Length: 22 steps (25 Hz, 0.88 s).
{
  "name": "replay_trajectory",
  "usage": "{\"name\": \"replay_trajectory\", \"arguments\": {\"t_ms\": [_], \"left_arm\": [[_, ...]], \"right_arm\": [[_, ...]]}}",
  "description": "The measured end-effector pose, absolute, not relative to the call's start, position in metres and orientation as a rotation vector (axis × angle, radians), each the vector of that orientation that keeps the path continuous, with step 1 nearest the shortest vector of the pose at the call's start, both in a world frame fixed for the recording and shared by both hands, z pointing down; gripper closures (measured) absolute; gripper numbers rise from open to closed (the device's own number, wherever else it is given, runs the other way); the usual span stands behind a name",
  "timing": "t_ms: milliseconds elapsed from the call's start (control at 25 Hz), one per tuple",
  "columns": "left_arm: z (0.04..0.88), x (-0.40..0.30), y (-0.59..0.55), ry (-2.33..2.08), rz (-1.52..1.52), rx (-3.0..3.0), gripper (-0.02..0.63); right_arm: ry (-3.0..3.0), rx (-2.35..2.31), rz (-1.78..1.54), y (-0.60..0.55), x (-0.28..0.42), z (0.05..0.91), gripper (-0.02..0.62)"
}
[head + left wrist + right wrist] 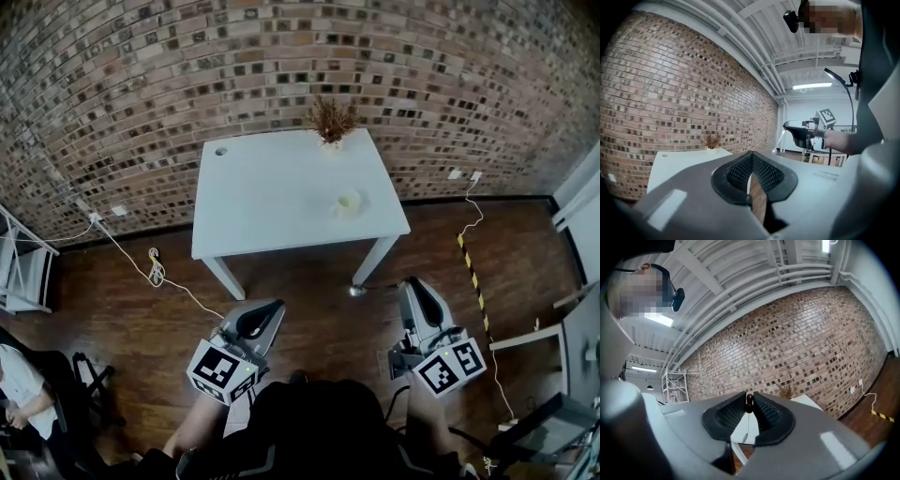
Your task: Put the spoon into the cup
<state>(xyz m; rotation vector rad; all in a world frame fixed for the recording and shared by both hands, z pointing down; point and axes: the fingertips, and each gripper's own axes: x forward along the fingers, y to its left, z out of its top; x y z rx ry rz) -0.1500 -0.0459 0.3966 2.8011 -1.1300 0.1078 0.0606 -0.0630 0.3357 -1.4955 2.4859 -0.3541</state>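
On table (272, 197): cup (348, 202), vase (332, 142) of dried sprigs

You're carrying two matt grey plastic tools, the left gripper (270, 307) and the right gripper (411, 283), and their black fingers (738, 171) are showing a ribbed, rubbery grid. The thin metal spoon (357, 291) is gleaming at its bowl. You're facing a smooth, matt white bench (281, 202), which is standing on a dark, faintly glossy wood plank floor (309, 281) before a rough brick wall (187, 56).

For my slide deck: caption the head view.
Right gripper holds the spoon, facing the cup on a white table.
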Motion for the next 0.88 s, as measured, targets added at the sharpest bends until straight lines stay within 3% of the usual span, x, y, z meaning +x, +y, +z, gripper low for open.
{"name": "replay_trajectory", "arguments": {"t_ms": [880], "left_arm": [[0.385,-0.088,-0.251,-1.215,0.182,2.789,0.611]], "right_arm": [[2.524,-1.403,-0.372,-0.278,0.117,0.345,0.538]]}}
